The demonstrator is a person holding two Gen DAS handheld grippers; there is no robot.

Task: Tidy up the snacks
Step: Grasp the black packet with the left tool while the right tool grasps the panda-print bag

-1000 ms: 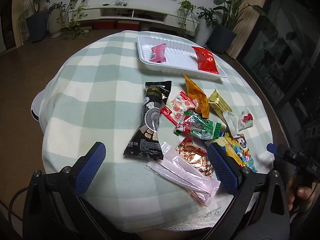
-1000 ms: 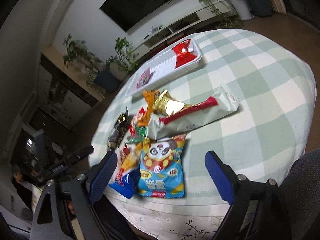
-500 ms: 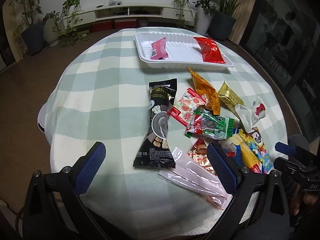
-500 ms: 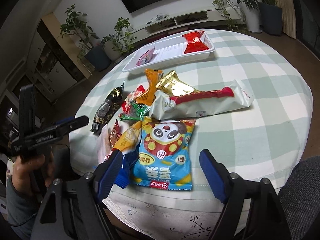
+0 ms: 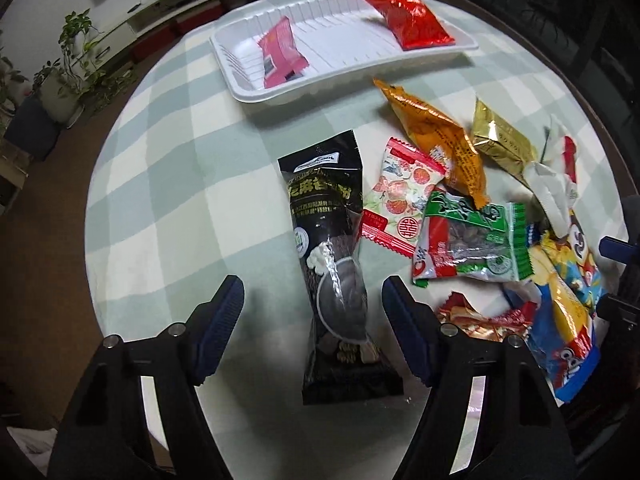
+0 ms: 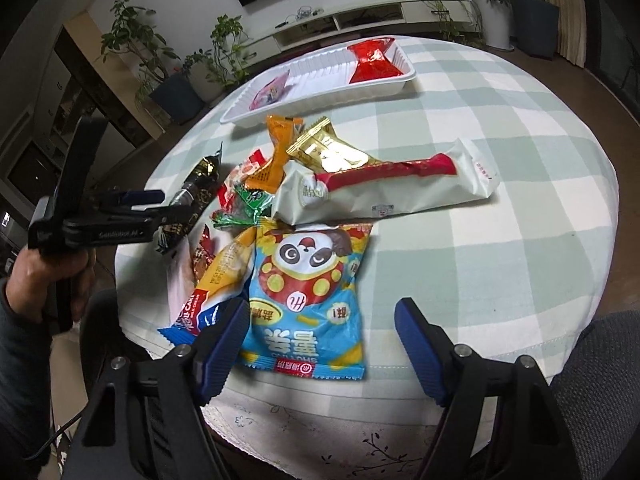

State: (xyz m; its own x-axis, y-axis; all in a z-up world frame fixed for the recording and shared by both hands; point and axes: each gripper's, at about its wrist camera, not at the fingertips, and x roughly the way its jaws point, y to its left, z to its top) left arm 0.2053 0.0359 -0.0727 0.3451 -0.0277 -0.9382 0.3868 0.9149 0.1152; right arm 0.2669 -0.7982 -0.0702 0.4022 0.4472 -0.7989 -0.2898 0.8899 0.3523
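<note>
Checked cloth covers the round desk (image 5: 168,184); a white tray (image 5: 256,96) at 12 o'clock holds two red packets. The black snack pouch (image 5: 328,240), long with white print, lies between the left gripper (image 5: 312,312) jaws, wide open, holding nothing. One second ago this gripper stood farther back. The right gripper (image 6: 320,332), jaws wide open and empty, straddles the panda bag (image 6: 308,292).

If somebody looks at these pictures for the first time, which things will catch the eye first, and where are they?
First comes the heap of bright snack packets on the checked tablecloth, with the blue panda bag nearest the open right tongs. Next, the long black packet lies between the fingers of the open left tongs. At the far side, the white tray holds only a pink packet and a red packet.
</note>
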